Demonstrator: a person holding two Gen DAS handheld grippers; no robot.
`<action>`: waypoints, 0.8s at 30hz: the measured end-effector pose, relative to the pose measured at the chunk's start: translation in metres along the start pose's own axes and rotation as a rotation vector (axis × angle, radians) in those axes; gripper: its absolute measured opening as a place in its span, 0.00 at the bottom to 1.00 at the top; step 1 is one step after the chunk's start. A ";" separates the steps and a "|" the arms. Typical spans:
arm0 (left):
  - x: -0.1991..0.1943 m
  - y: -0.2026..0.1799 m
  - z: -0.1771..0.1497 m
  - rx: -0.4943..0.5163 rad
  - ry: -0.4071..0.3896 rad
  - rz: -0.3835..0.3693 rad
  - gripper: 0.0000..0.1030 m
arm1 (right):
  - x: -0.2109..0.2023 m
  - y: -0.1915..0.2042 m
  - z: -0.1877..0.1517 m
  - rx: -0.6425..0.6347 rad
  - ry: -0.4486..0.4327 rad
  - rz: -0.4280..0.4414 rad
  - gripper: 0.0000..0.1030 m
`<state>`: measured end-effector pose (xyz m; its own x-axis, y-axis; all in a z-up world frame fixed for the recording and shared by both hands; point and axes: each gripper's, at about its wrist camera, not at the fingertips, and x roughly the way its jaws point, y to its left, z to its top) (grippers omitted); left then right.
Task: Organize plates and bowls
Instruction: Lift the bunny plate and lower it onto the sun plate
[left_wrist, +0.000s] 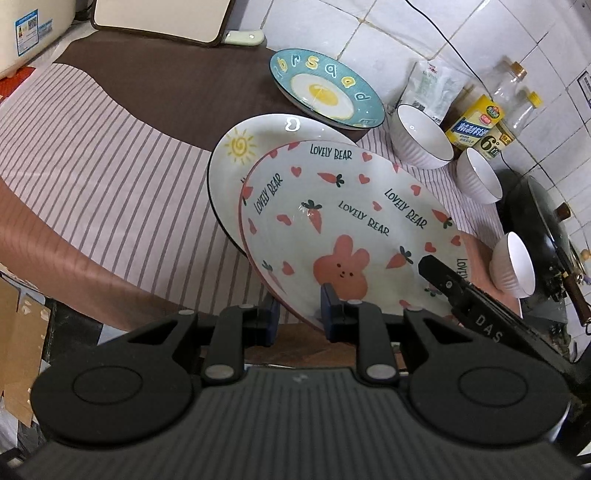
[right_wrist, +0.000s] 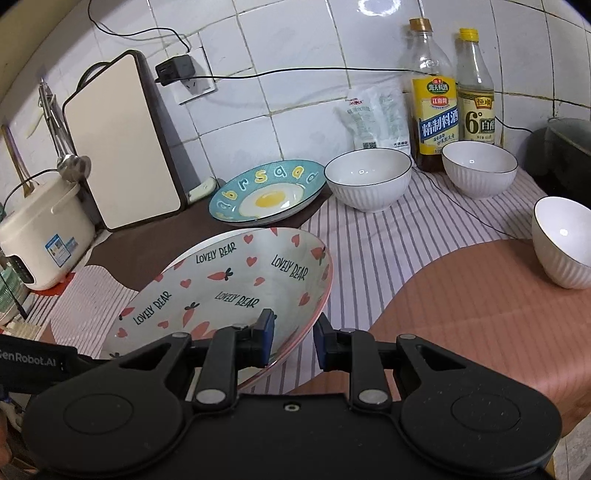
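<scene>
the bunny plate (left_wrist: 351, 229), lifted and tilted over the sun plate (left_wrist: 251, 147) on the striped surface (left_wrist: 110, 155), is mid-stacking. left hand-held gripper (left_wrist: 299, 314) and right hand-held gripper (right_wrist: 293, 341) each pinch its rim; next it likely needs levelling and lowering.

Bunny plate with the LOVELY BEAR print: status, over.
Left gripper and right gripper both shut on the white carrot-and-heart bunny plate's rim, plate tilted over the white sun-print plate. Teal fried-egg plate beyond; path clear.
</scene>
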<state>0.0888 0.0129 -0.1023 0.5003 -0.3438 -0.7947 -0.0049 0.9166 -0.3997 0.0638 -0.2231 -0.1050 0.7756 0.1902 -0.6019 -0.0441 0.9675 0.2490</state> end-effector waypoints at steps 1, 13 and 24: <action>0.000 0.000 0.000 0.007 -0.001 0.005 0.21 | 0.002 0.000 0.000 0.001 0.008 0.001 0.27; 0.014 0.016 0.010 -0.091 0.080 0.001 0.21 | 0.021 0.009 0.008 -0.020 0.064 -0.018 0.27; 0.026 0.024 0.030 -0.135 0.166 0.032 0.21 | 0.036 0.015 0.011 -0.067 0.114 -0.042 0.26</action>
<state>0.1273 0.0319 -0.1184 0.3484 -0.3545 -0.8678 -0.1398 0.8957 -0.4220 0.0976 -0.2032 -0.1147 0.7010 0.1631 -0.6943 -0.0579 0.9833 0.1725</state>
